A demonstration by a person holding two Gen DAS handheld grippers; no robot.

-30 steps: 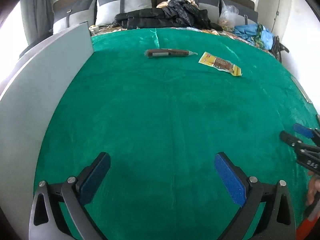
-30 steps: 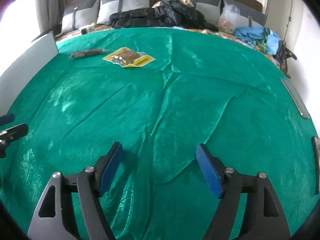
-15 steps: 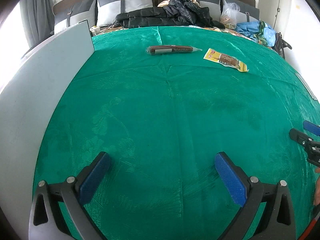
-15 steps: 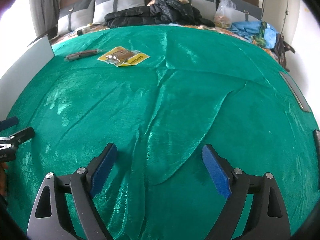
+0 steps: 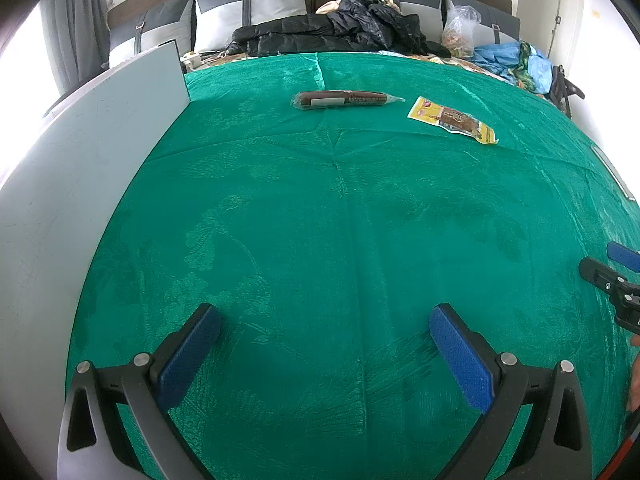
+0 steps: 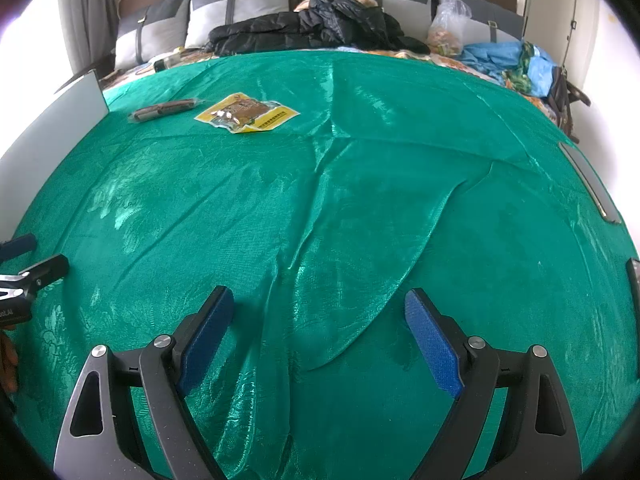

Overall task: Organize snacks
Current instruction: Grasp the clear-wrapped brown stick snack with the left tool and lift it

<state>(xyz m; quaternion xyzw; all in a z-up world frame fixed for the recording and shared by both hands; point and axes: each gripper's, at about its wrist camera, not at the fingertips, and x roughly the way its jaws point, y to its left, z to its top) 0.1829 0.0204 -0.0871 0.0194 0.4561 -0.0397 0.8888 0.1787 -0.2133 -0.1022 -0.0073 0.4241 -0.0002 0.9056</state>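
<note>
Loads of room to work with here: the green cloth [image 5: 340, 240] covers pretty much the whole surface, and the big middle stretch of it is bare fabric, just some creases and a long fold running across the right wrist view. Edges to watch: a pale grey board [image 5: 92, 168] stands upright along the left side of the cloth, and there's a thin grey strip [image 6: 588, 180] lying at the right edge. At the far end the cloth stops at a pile of stuff, a black jacket [image 5: 340, 32], a clear plastic bag [image 6: 446, 28] and some blue fabric [image 5: 516, 60], with pillows behind. The two snacks sit way up near that far end, well away from both tools: a long brown stick snack [image 5: 344, 100] in clear wrap, and just to its right a flat yellow snack packet [image 5: 452, 119], close together but not touching. The left gripper [image 5: 324, 352] angles down at the near cloth, fingers spread wide with nothing between them. The right gripper [image 6: 320, 336] has the same downward tilt, blue pads [image 6: 434, 344] well apart, also holding nothing. They sit side by side, each poking into the other's view.
</note>
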